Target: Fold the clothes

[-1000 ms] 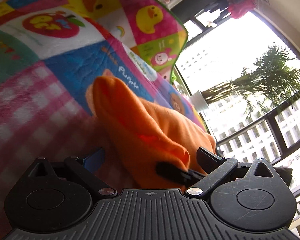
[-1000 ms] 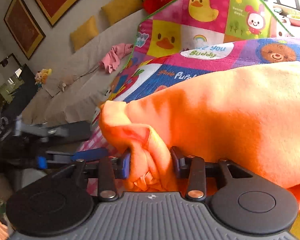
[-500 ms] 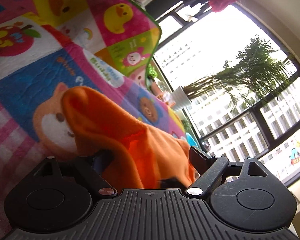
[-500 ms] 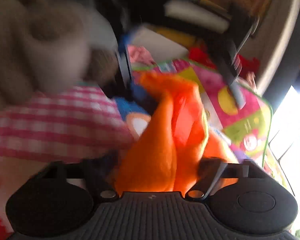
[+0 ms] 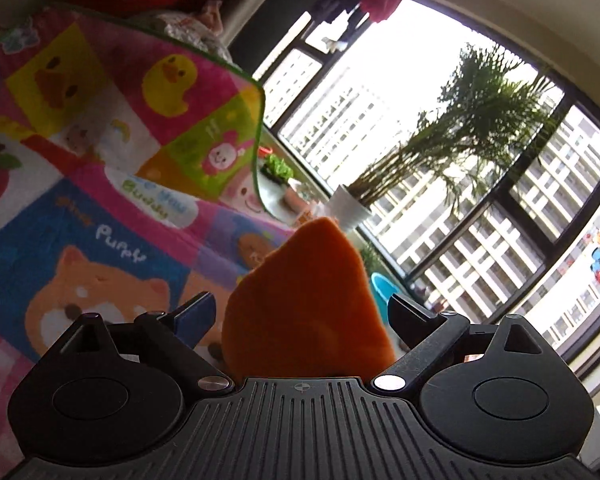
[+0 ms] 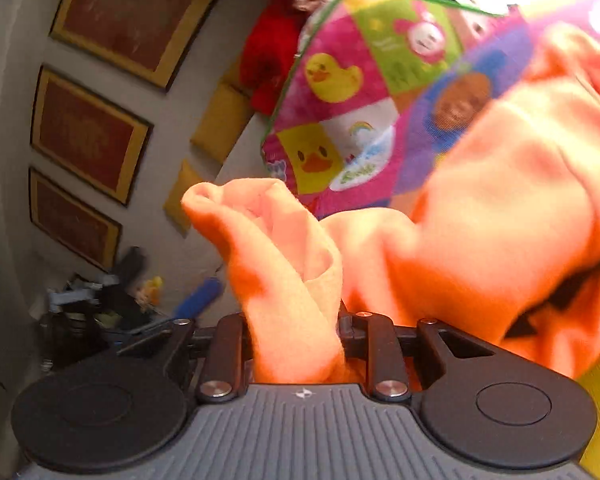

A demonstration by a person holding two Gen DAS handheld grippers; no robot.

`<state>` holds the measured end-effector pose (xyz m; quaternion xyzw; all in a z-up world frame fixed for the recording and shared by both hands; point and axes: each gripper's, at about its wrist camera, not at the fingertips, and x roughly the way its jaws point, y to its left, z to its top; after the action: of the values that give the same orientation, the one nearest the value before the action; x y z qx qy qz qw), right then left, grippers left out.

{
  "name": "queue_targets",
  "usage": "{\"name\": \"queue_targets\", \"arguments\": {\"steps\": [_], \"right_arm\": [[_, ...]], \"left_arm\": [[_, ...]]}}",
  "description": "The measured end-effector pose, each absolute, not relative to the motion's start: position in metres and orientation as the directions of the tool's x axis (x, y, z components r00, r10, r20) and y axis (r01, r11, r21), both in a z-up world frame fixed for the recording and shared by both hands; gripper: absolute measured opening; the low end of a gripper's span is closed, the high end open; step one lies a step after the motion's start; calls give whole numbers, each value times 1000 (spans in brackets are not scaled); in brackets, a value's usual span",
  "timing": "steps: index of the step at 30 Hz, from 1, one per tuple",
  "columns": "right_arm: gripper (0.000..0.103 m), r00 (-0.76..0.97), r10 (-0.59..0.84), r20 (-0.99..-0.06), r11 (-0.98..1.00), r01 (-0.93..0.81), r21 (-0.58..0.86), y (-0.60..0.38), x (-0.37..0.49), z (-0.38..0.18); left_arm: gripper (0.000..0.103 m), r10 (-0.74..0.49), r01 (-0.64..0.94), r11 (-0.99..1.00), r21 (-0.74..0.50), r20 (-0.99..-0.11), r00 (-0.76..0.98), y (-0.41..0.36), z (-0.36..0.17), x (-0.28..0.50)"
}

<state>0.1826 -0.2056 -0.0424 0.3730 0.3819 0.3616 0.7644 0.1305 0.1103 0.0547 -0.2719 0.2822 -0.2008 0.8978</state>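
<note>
Since a second ago my left gripper [image 5: 302, 312] has spread its jaws wide, and a point of the orange garment [image 5: 304, 304] sticks up between them, touching neither. My right gripper [image 6: 296, 328] is clamped narrow on a bunched fold of the same garment [image 6: 500, 216], which drapes off to the right over the cartoon play mat [image 6: 340, 120]. Framed pictures [image 6: 88, 136] show on the wall behind.
</note>
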Motion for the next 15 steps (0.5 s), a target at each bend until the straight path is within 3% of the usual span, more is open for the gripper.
{"name": "queue_targets", "arguments": {"steps": [4, 7, 9, 10, 11, 13, 15], "right_arm": [[24, 516, 768, -381, 585, -321, 745, -216, 169, -42], [32, 649, 632, -424, 762, -423, 489, -220, 137, -20], [43, 744, 520, -421, 854, -465, 233, -216, 113, -8], [59, 795, 463, -392, 879, -468, 90, -211, 100, -3], [66, 832, 434, -345, 880, -474, -37, -207, 88, 0], [74, 870, 412, -270, 838, -479, -261, -197, 67, 3], [82, 865, 412, -288, 798, -495, -345, -189, 57, 2]], "left_arm": [[96, -488, 170, 821, -545, -515, 705, 80, 27, 161], [97, -486, 157, 838, -523, -584, 650, 61, 9, 186], [97, -484, 156, 847, -508, -614, 623, 50, 1, 200], [97, -482, 158, 850, -503, -621, 618, 46, -1, 204], [97, -480, 160, 853, -497, -628, 612, 42, -3, 209], [97, -476, 163, 859, -485, -642, 600, 33, -6, 217], [97, -482, 166, 857, -488, -644, 594, 29, -8, 221]]}}
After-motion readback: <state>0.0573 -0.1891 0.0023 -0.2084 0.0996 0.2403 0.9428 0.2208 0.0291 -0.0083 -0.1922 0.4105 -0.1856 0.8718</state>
